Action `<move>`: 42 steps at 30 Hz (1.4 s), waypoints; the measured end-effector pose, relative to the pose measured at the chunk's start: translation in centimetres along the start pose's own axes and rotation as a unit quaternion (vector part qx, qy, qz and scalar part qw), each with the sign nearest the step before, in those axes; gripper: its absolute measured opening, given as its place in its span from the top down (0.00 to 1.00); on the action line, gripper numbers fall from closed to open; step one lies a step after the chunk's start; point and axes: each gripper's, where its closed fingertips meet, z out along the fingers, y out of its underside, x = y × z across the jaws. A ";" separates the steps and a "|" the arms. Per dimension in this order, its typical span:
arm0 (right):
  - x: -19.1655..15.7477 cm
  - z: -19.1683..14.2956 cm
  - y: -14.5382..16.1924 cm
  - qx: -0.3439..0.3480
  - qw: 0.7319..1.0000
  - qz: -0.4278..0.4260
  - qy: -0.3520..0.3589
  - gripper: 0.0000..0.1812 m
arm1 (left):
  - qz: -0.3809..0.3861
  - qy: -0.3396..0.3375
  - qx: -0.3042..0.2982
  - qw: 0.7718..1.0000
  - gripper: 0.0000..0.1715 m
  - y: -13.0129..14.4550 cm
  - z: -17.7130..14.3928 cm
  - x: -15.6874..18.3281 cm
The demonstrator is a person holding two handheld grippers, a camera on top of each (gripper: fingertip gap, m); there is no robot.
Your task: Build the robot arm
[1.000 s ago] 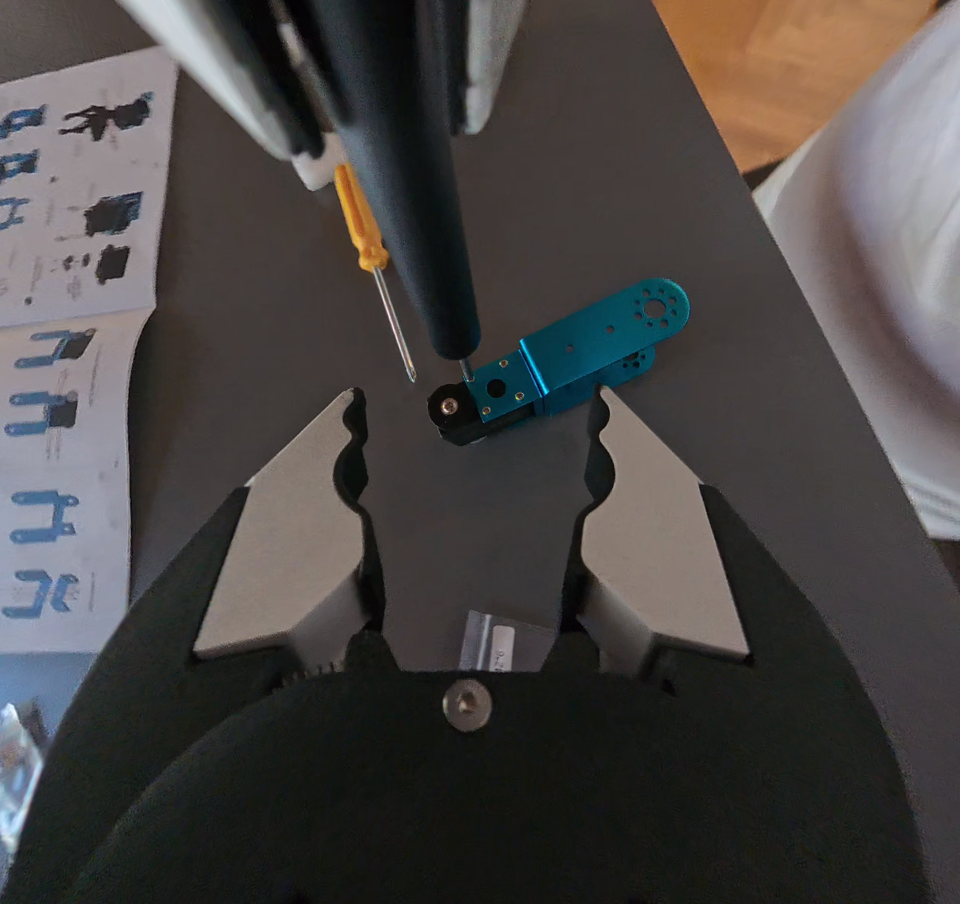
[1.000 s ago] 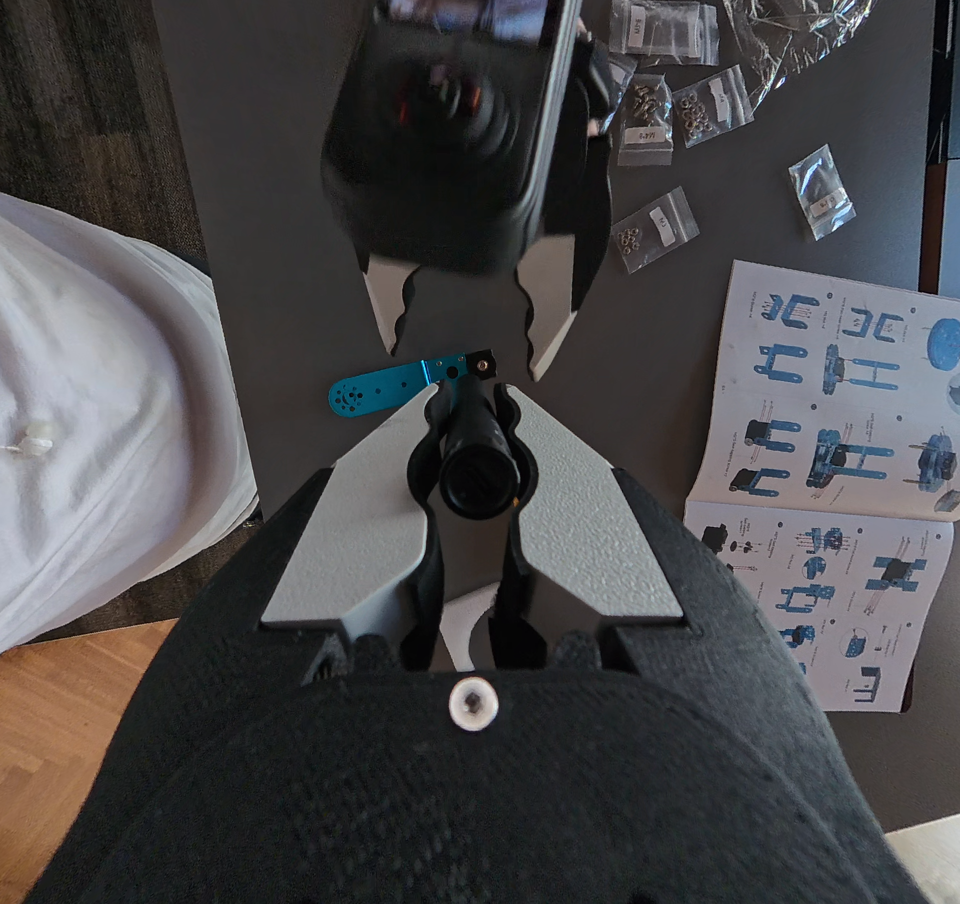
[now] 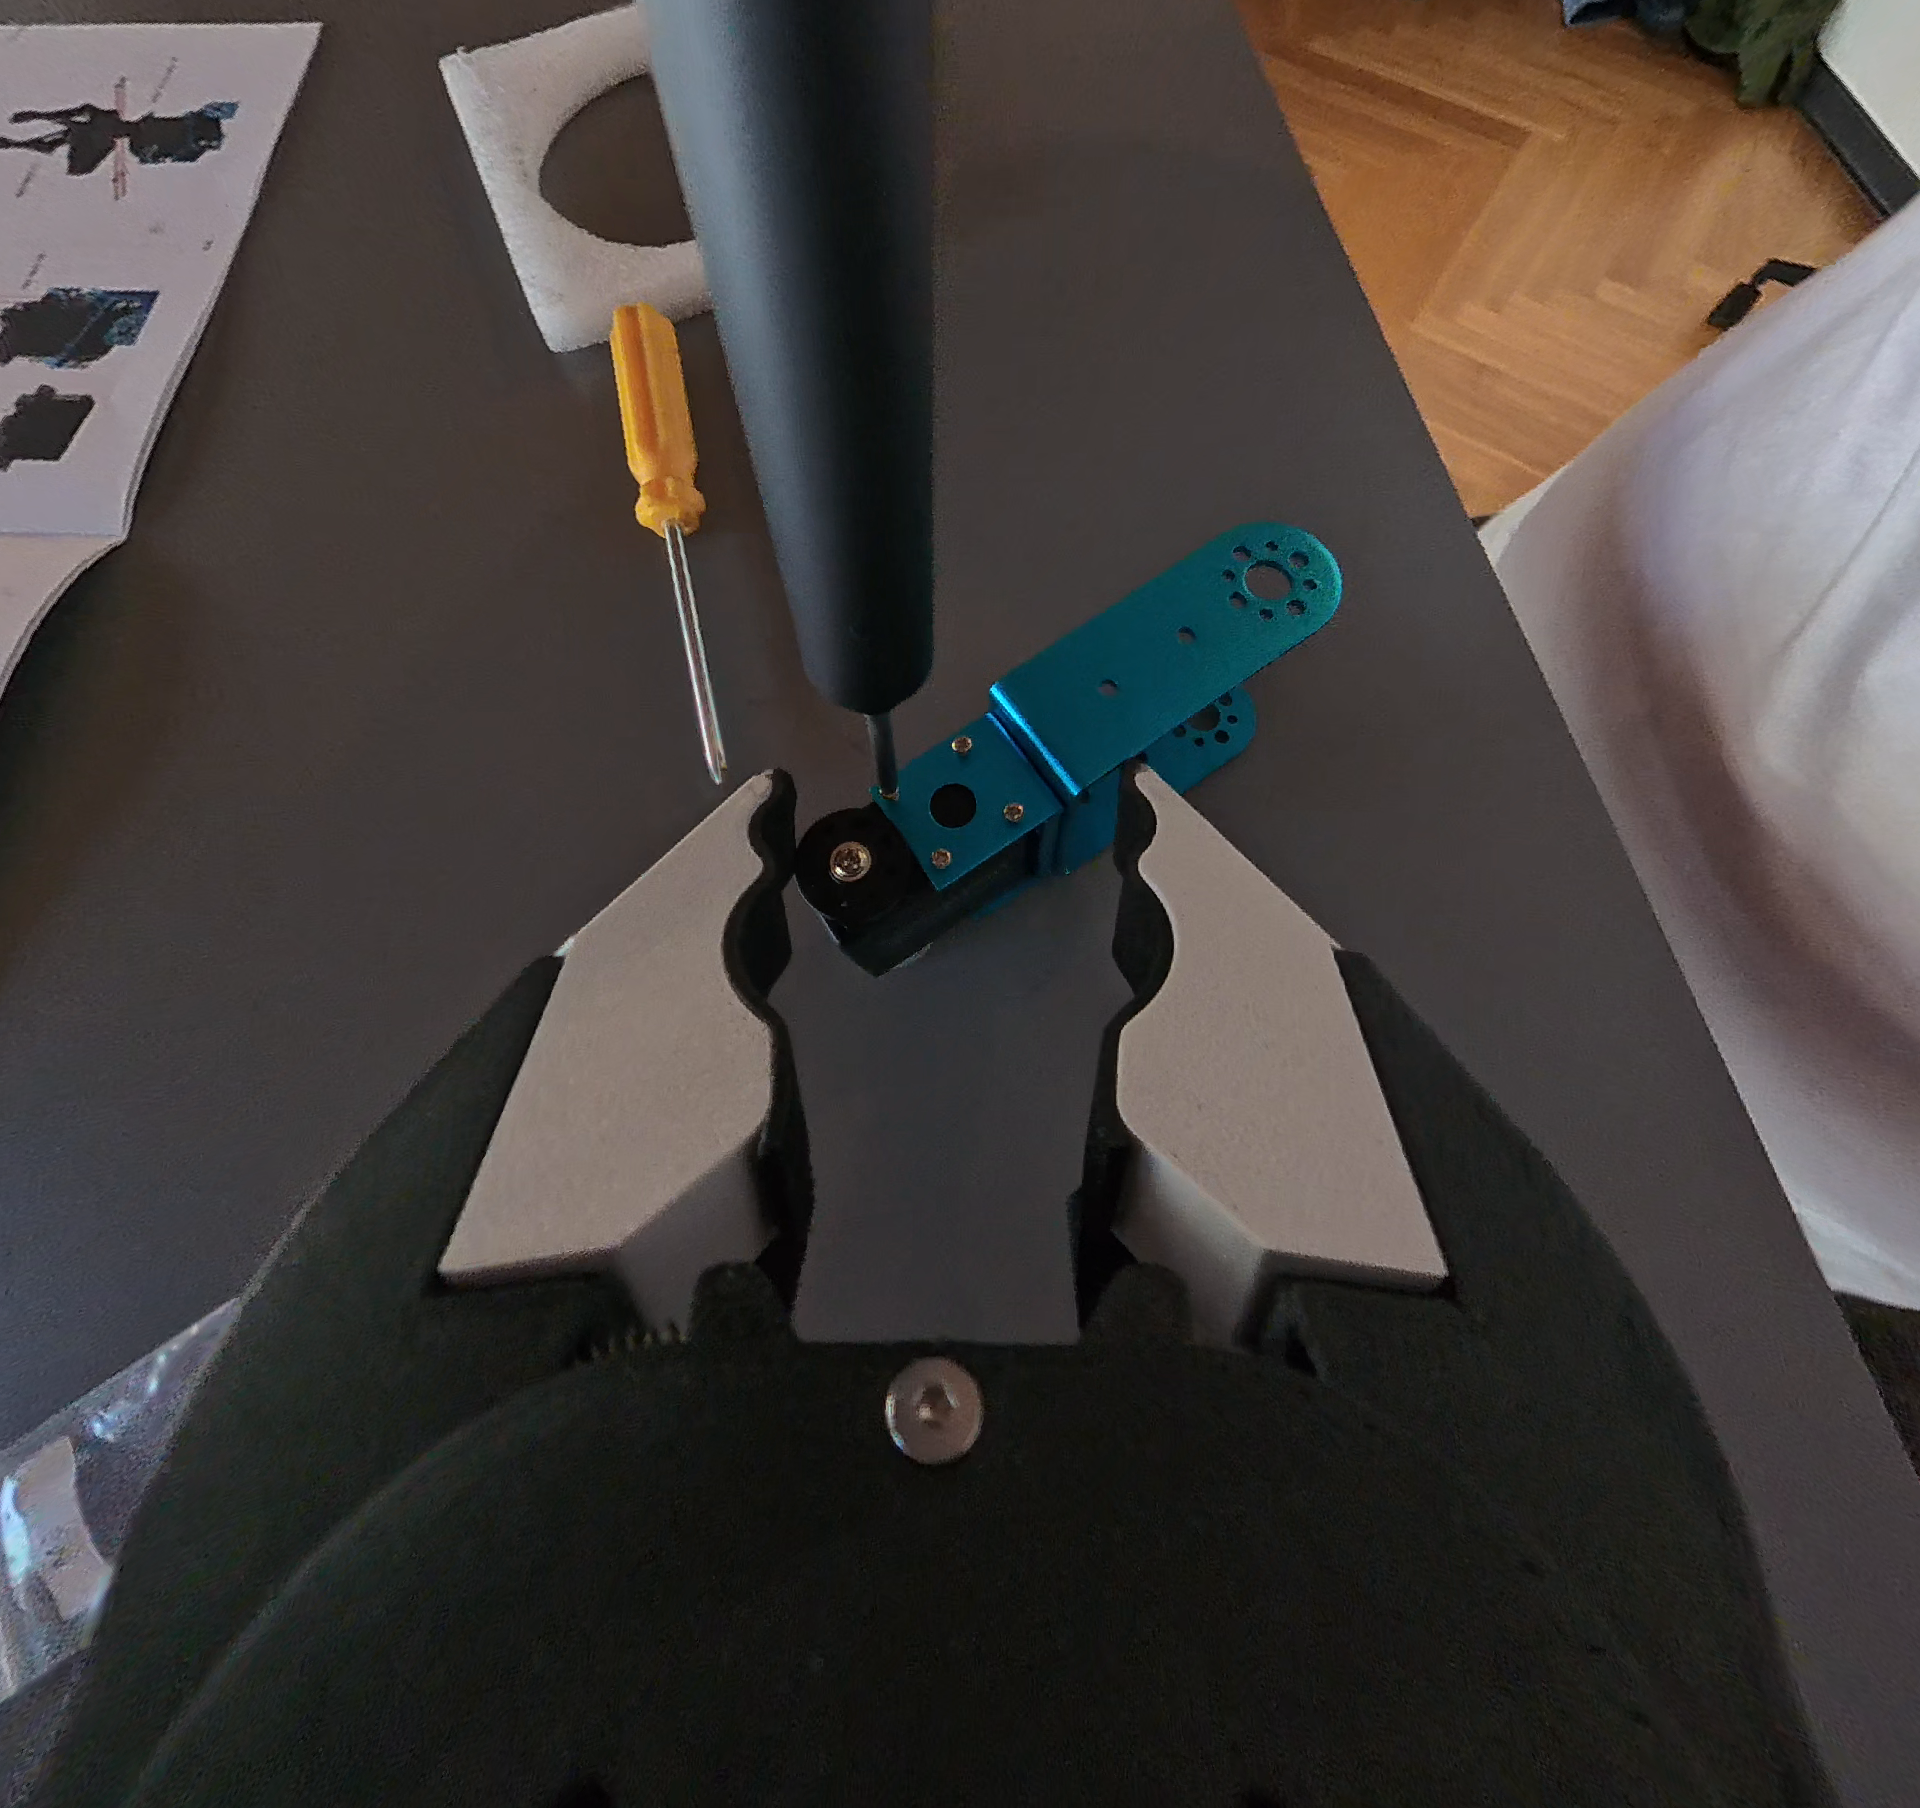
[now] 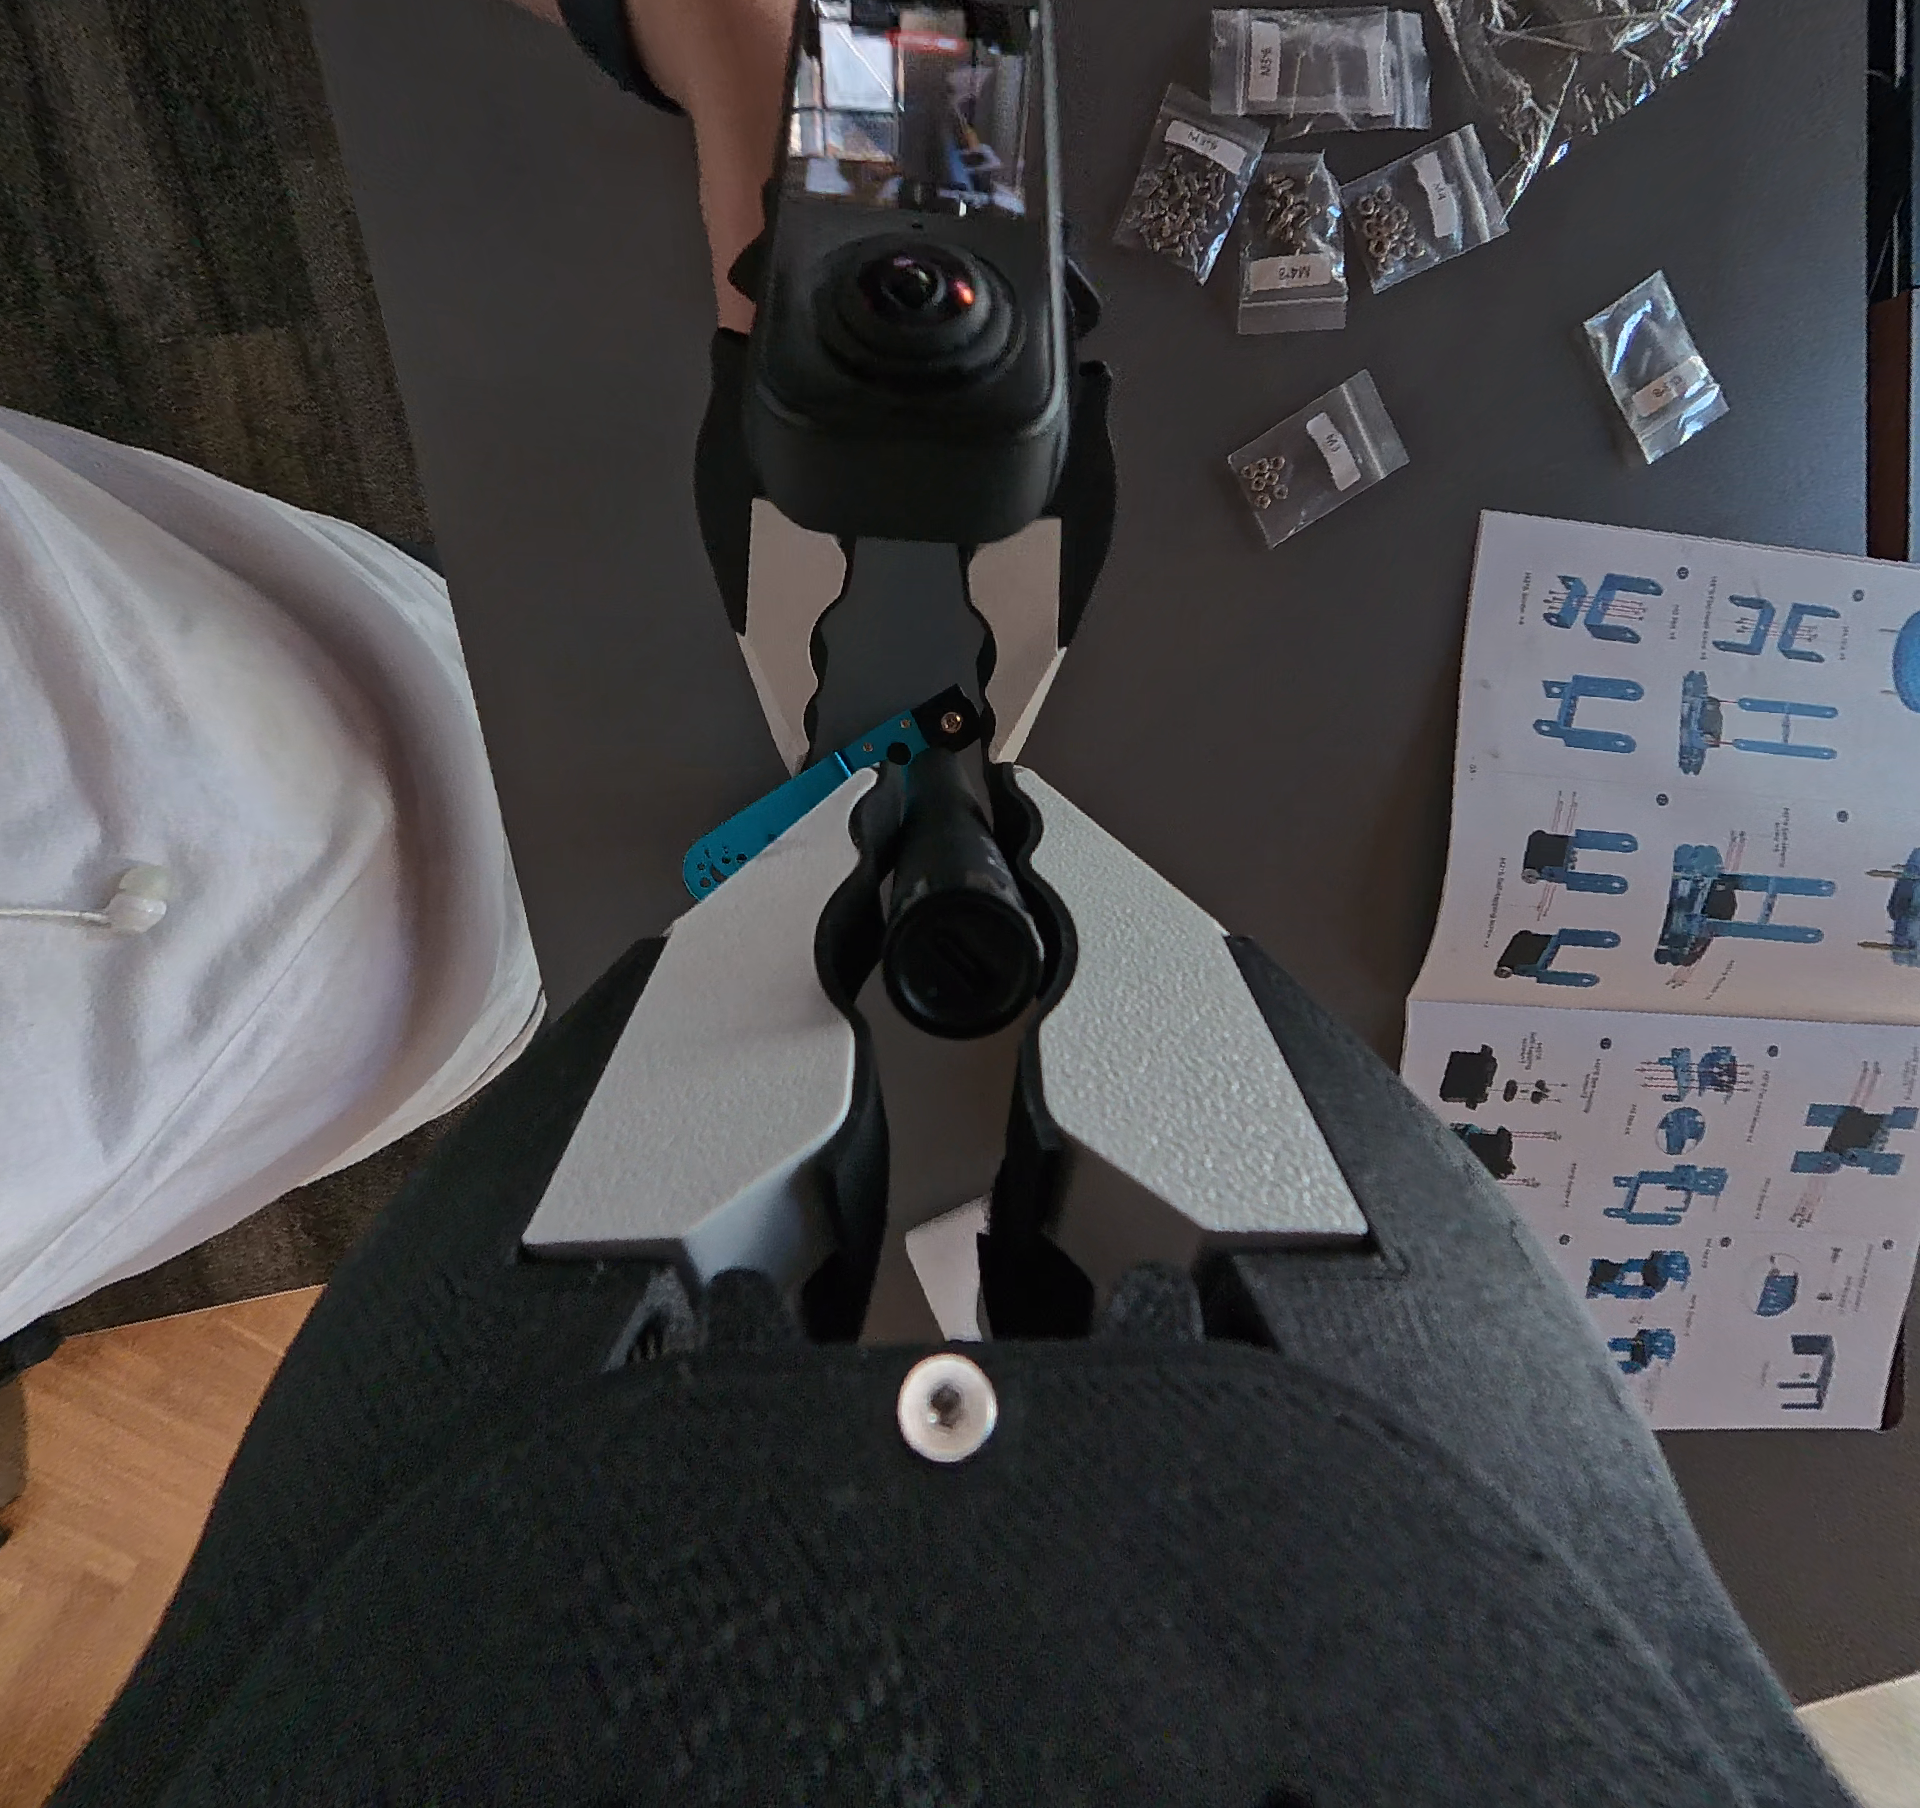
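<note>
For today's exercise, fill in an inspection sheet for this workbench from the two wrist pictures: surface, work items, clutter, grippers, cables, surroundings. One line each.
Surface: dark grey table, flat, matte.
Work items: blue bracket fixed to a black servo; the black screwdriver has its bit tip on a corner screw of the bracket.
Clutter: yellow screwdriver lying loose, white foam piece, instruction booklet, small bags of hardware, crumpled clear plastic.
Grippers: left gripper open, fingertips either side of the servo and bracket; right gripper shut on the black screwdriver.
Cables: white earphone and its wire on white fabric.
Surroundings: wooden parquet floor; dark rug.
</note>
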 end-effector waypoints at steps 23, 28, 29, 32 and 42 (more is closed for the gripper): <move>-2.0 0.0 -0.4 0.009 1.000 0.004 0.010 0.90 | -0.175 -0.288 0.043 0.941 0.65 -0.2 0.2 0.4; -2.3 -0.1 -0.3 0.004 1.000 -0.019 0.002 0.90 | -0.091 -0.239 0.023 0.967 0.65 0.1 -0.1 1.4; -2.4 -0.1 -0.3 0.003 1.000 -0.024 0.001 0.90 | -0.066 -0.209 0.018 0.975 0.65 0.3 -0.2 1.7; -2.3 -0.2 -0.2 -0.002 1.000 -0.027 -0.002 0.89 | -0.036 -0.122 0.005 0.992 0.63 0.9 -0.6 1.9; -2.2 -0.1 -0.3 -0.004 1.000 -0.021 -0.011 0.90 | -0.026 0.026 0.026 0.999 0.83 1.5 1.8 1.9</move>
